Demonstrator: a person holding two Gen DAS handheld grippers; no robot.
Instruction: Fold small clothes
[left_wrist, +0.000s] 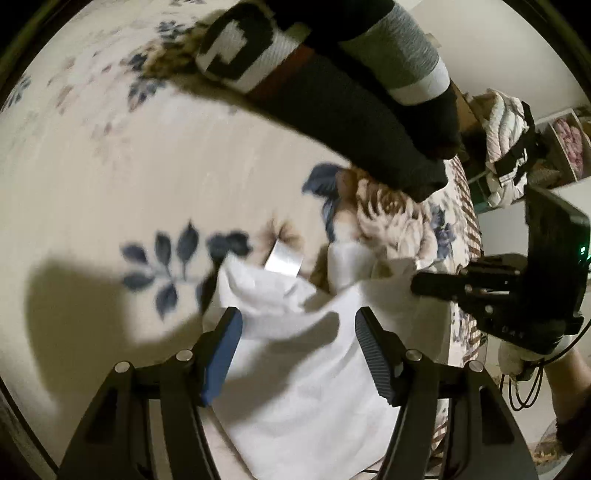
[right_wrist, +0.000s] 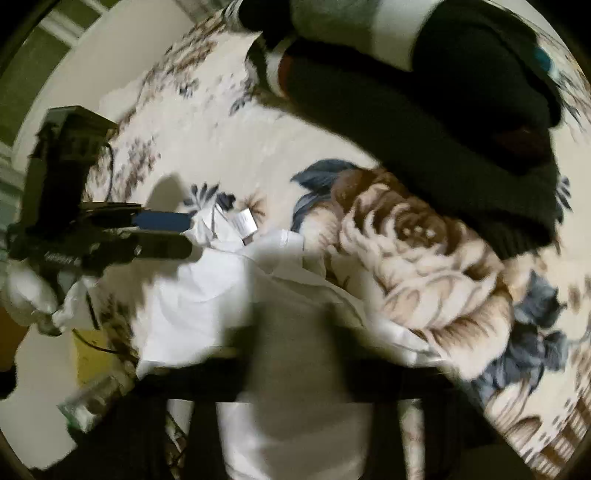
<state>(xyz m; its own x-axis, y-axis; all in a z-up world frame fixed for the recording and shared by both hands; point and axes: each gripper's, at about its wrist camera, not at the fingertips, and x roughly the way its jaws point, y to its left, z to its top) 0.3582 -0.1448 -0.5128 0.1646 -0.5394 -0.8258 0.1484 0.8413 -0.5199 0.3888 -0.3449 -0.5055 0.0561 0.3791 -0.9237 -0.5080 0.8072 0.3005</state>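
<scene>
Two grippers are seen over a white garment (left_wrist: 306, 369) lying crumpled on a floral blanket (left_wrist: 110, 166). The left gripper (left_wrist: 297, 354) is held with jaws spread above it. The right gripper (left_wrist: 436, 286) is blurred; its jaws' state cannot be told. Dark socks (left_wrist: 351, 110) are cut off at the top edge.

I judge this a home bedroom: a bed under a floral blanket (left_wrist: 110, 155), clothes heaped (left_wrist: 506, 122), shelving with bedding (left_wrist: 569, 144).
</scene>
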